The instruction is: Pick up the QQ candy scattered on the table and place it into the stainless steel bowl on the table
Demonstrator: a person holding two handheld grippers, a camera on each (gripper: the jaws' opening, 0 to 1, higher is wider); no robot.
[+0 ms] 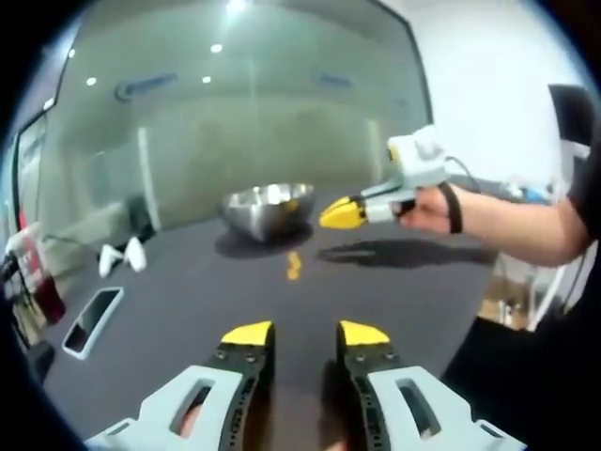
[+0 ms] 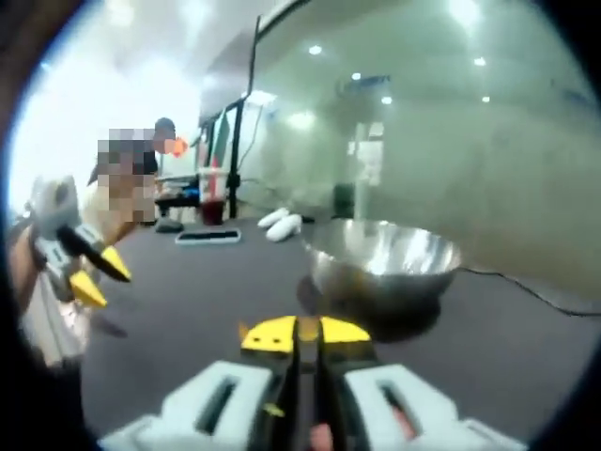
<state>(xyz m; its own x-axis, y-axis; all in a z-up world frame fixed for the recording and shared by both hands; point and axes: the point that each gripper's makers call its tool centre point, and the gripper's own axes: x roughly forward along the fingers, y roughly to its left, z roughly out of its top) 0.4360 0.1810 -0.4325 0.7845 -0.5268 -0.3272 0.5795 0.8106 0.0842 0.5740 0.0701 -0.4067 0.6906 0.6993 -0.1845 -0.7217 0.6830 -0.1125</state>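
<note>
One candy (image 1: 294,266) before bowl (image 1: 268,209) | phone (image 1: 92,320), white controllers (image 1: 122,256) aside

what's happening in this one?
A person is collecting candy into the stainless steel bowl on the dark table. The right gripper, jaws together, hangs near the bowl's rim; whether it holds candy is unclear. The left gripper is open above the table. One orange candy lies in front of the bowl.
</note>
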